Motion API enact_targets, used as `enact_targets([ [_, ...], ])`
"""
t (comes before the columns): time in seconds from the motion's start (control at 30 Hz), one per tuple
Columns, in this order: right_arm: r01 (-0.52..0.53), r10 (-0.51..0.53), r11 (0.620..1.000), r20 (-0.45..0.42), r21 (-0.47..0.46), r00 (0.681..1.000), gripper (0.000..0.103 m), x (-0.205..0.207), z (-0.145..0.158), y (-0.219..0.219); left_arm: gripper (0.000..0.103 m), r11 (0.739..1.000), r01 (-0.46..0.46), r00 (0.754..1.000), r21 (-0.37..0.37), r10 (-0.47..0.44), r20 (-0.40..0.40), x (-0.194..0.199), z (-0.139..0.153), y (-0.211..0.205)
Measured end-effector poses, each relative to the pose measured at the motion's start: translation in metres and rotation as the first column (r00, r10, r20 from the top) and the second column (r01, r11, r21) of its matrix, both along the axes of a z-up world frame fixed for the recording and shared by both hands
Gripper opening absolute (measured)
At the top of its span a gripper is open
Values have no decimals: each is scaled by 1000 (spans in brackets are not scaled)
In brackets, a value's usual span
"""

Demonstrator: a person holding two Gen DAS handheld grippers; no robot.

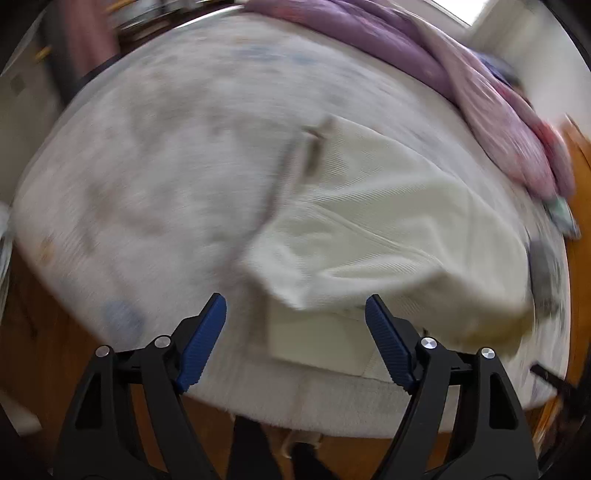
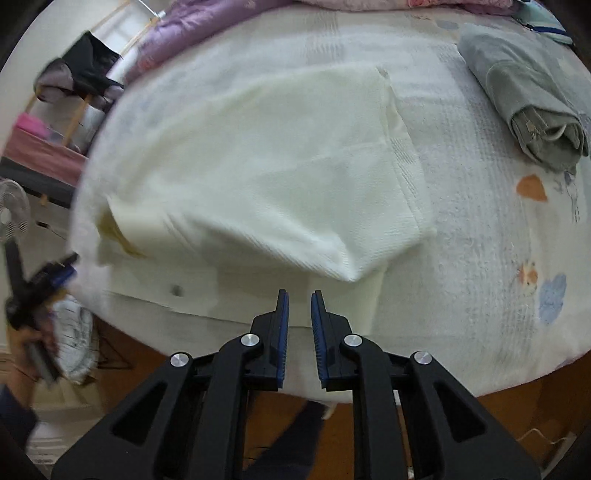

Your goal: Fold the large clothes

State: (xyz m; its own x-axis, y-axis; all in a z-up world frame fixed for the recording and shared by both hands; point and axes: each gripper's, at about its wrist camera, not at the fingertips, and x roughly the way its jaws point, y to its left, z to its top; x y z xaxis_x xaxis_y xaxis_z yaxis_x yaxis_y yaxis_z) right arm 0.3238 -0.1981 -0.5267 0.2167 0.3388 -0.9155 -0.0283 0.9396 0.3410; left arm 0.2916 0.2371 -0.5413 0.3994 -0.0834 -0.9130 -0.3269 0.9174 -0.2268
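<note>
A large cream-white garment (image 1: 388, 206) lies on the bed, its top layer folded over a lower layer that reaches the near bed edge. My left gripper (image 1: 295, 306) hangs over that near edge with its jaws wide apart and nothing pinched. In the right wrist view the same garment (image 2: 258, 166) spreads across the middle. My right gripper (image 2: 300, 295) points down at its near corner, blue pads a narrow gap apart with nothing between them. The left gripper (image 2: 48, 277) shows blurred at the far left there, held in a hand.
A white patterned bed cover (image 2: 480, 258) lies under the garment. A folded grey garment (image 2: 524, 99) sits at the far right. A purple quilt (image 1: 369, 33) is bunched along the far side. A fan (image 2: 11, 214) and wooden floor (image 2: 517, 413) lie beyond the bed edge.
</note>
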Motion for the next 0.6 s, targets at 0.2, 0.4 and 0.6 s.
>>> enact_targets([
  [0.2,29,-31,997,39,71,999,14,26,4,30,83,996,-14,995,-91,23,96,5,19,-4],
  [0.4,48,-47,999,-191,-1,981,14,31,-97,60,83,996,85,981,-38,-90,-170,39,-70,-26],
  [0.6,94,-96,995,-188,-17,978,14,38,-90,67,84,991,85,975,-105,-104,-196,46,-94,-9],
])
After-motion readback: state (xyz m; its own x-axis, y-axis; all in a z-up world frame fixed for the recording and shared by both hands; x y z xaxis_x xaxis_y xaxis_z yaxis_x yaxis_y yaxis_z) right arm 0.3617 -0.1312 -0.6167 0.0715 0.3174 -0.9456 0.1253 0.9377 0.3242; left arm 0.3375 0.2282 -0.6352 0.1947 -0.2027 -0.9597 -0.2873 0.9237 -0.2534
